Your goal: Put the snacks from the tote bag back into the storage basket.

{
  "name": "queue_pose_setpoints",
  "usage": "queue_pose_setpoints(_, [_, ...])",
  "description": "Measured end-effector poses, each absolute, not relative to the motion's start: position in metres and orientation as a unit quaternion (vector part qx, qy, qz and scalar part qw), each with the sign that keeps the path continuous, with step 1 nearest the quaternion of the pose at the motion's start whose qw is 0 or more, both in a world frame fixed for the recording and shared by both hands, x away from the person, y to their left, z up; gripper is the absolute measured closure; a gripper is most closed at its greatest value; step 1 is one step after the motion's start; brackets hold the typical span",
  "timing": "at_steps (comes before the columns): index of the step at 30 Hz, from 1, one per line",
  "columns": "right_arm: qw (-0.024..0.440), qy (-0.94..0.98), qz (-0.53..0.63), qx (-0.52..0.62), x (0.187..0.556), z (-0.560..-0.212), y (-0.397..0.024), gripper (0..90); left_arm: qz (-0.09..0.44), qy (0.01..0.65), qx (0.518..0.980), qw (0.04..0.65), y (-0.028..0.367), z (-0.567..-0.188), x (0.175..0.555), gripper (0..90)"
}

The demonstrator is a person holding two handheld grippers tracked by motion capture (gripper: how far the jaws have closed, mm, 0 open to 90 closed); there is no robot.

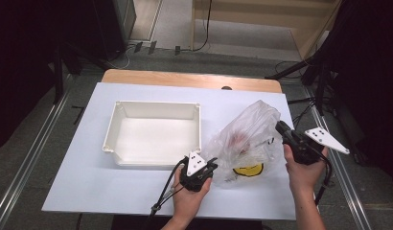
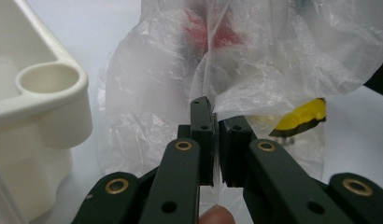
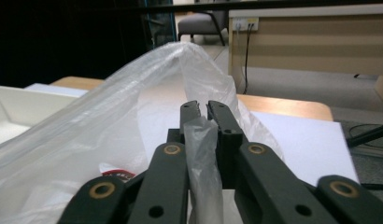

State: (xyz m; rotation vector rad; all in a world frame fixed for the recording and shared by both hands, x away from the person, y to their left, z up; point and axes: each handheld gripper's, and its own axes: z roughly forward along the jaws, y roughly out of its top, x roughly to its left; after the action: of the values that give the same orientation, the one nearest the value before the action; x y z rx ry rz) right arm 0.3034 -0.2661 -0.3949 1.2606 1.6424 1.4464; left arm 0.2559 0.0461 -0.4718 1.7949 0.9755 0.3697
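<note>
A clear plastic bag lies on the white sheet to the right of the white tray. Inside it I see something red and a yellow-and-black item. My left gripper is at the bag's lower left edge. In the left gripper view the left gripper is shut on a fold of the bag. My right gripper holds the bag's right side lifted off the table. In the right gripper view the right gripper is shut on a strip of the bag.
The tray is hollow with nothing in it, and its near right corner is close to my left gripper. The white sheet covers a wooden table. Dark stands and cables line the floor at both sides.
</note>
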Motion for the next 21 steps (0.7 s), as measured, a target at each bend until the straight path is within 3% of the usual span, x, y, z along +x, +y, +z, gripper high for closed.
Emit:
queue_pose_setpoints(8, [0.267, 0.654, 0.505, 0.496, 0.348, -0.426, -0.248, 89.5, 0.156, 0.428, 0.762, 0.46, 0.047, -0.474, 0.255, 87.0])
queue_pose_setpoints(18, [0.242, 0.675, 0.383, 0.583, 0.382, -0.474, -0.266, 90.0, 0.145, 0.434, 0.769, 0.447, 0.049, -0.475, 0.257, 88.4])
queue_pose_setpoints(20, [0.246, 0.669, 0.395, 0.579, 0.378, -0.473, -0.268, 79.4, 0.141, 0.422, 0.769, 0.459, 0.05, -0.475, 0.256, 83.8])
queue_pose_setpoints(21, [0.244, 0.665, 0.41, 0.575, 0.375, -0.47, -0.269, 68.4, 0.14, 0.413, 0.77, 0.466, 0.05, -0.474, 0.255, 79.8])
